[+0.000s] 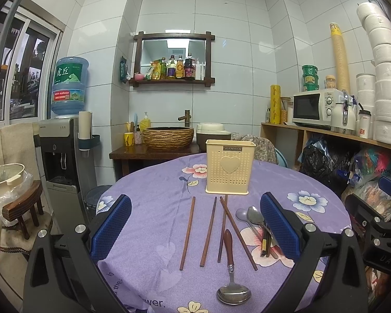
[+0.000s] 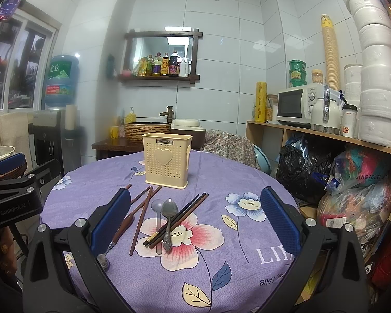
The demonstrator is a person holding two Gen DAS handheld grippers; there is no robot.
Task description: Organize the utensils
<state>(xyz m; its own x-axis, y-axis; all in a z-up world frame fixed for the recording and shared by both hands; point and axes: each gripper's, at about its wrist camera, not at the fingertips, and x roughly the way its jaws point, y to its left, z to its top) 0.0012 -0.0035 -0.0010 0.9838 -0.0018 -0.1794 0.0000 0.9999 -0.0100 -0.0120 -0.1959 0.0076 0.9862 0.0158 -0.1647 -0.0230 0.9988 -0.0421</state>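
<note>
Hovering over the table (image 1: pixel 153 224), left gripper (image 1: pixel 195 224) and right gripper (image 2: pixel 195 221) both have fingers spread wide and empty; every utensil lies loose on the cloth in front of the upright cream holder (image 1: pixel 230 166). Main risk: the brown chopsticks (image 1: pixel 187 232) cross near the holder, and the dark pair (image 2: pixel 177 220) lies over the metal spoon (image 2: pixel 168 221) and grey spoon (image 2: pixel 157 221), so a pinch likely drags neighbours. Thin sticks flat on soft cloth can roll or snag fabric, and the light holder could tip on a sloppy insert.

Chopsticks (image 1: pixel 187 233) and spoons (image 1: pixel 232 268) lie before holder (image 1: pixel 230 167).
</note>
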